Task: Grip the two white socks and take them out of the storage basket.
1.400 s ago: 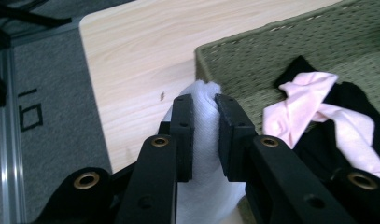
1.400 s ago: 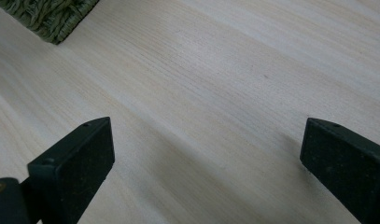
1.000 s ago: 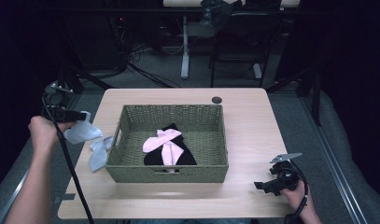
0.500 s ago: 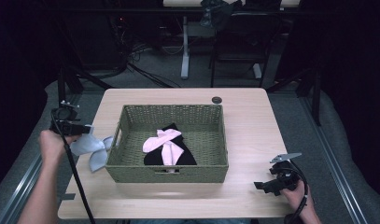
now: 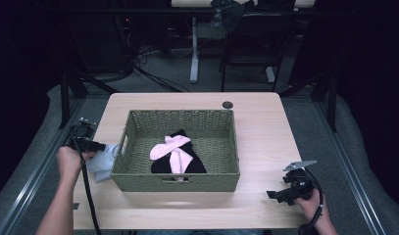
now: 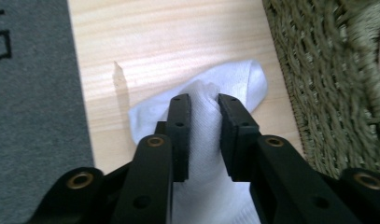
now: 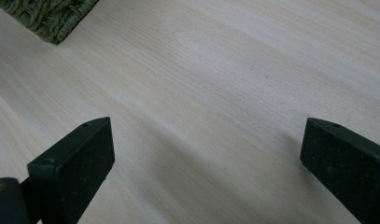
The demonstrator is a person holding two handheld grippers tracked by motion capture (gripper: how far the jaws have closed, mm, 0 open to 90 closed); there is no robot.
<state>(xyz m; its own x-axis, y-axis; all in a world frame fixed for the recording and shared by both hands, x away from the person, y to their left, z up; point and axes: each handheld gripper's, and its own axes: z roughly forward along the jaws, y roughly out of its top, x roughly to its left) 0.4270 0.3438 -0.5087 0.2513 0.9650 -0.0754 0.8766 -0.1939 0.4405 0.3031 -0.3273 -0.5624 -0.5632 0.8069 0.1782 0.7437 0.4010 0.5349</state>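
Observation:
My left gripper (image 5: 96, 146) is at the table's left edge, just outside the woven basket (image 5: 182, 113), shut on a white sock (image 5: 101, 166). In the left gripper view the pads (image 6: 179, 121) pinch a fold of the white sock (image 6: 243, 79), whose free end lies on the wood beside the basket wall (image 6: 327, 70). The jaws have just eased slightly wider, with the sock still between them. Pink socks (image 5: 170, 147) lie on a black sock (image 5: 187, 164) inside the basket. My right gripper (image 5: 278, 193) rests low at the front right, open, with bare wood between its jaws (image 7: 206, 144).
A small dark round cap (image 5: 228, 105) sits on the table behind the basket. A basket corner (image 7: 52, 14) appears in the right gripper view. Grey floor borders the table's left edge (image 6: 33, 93). Chairs and cables stand in the dark beyond the table.
My left hand has come down with the white sock, from above the table to the wood beside the basket's left wall. The right hand has stayed put.

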